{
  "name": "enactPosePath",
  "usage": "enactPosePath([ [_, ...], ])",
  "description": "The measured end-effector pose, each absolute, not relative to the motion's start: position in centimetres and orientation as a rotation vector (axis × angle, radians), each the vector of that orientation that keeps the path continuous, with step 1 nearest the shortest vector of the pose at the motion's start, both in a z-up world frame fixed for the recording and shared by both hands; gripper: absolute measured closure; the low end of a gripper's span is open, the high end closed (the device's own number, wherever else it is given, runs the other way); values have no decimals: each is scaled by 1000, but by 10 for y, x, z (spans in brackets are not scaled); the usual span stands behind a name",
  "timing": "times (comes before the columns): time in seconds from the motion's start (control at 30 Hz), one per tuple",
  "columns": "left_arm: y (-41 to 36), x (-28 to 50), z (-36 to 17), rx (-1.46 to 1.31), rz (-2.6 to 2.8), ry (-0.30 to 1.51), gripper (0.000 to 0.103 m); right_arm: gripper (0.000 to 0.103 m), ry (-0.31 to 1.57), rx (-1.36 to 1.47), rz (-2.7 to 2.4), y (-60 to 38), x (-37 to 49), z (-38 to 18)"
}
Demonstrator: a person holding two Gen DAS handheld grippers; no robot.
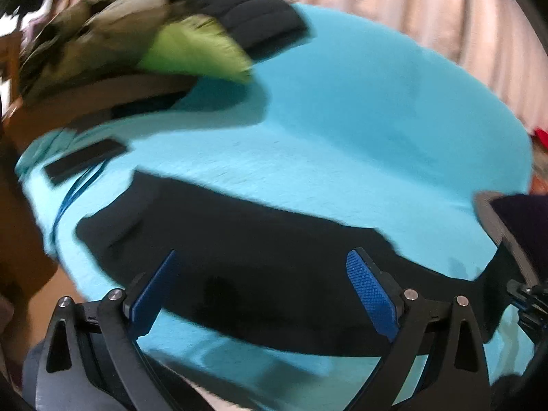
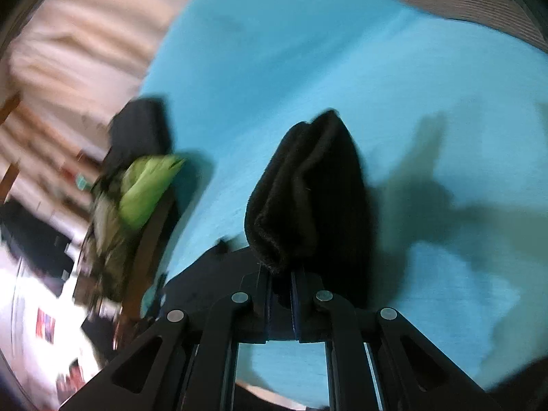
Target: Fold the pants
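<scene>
with the right gripper (image 2: 281, 294) jaws clamped on a bunched edge of the black pants (image 2: 308, 185) and the left gripper (image 1: 263, 294) jaws open and empty, the cloth could slip free or drag crooked across the blue surface (image 1: 342, 120).

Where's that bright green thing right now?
The green cloth sits in a clothes pile at the blue sheet's far left edge in the left wrist view, beside a black quilted garment.
</scene>
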State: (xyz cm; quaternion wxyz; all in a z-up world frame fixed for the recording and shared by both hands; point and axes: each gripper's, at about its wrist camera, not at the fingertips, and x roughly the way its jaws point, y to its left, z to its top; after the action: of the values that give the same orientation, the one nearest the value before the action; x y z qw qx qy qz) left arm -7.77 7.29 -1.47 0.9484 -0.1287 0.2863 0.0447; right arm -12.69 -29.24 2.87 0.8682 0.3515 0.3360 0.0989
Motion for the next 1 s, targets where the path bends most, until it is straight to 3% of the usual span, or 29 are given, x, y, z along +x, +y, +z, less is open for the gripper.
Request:
enactPosePath([
  [0.23, 91, -82, -21, -291, 117, 607, 5, 95, 748, 481, 389, -168, -78, 49],
  [0.47, 88, -82, -20, -285, 98, 616, 5, 95, 870, 278, 368, -104, -63, 27],
  [0.6, 86, -79, -21, -280, 102, 619, 5, 94, 907, 209, 342, -96, -63, 10],
  [0.83, 79, -80, -21, -262, 84, 618, 5, 76, 880, 311, 497, -117, -82, 8],
  [1.0, 63, -89, -8, -253, -47, 529, 5, 76, 693, 274, 380, -174, -130, 33],
])
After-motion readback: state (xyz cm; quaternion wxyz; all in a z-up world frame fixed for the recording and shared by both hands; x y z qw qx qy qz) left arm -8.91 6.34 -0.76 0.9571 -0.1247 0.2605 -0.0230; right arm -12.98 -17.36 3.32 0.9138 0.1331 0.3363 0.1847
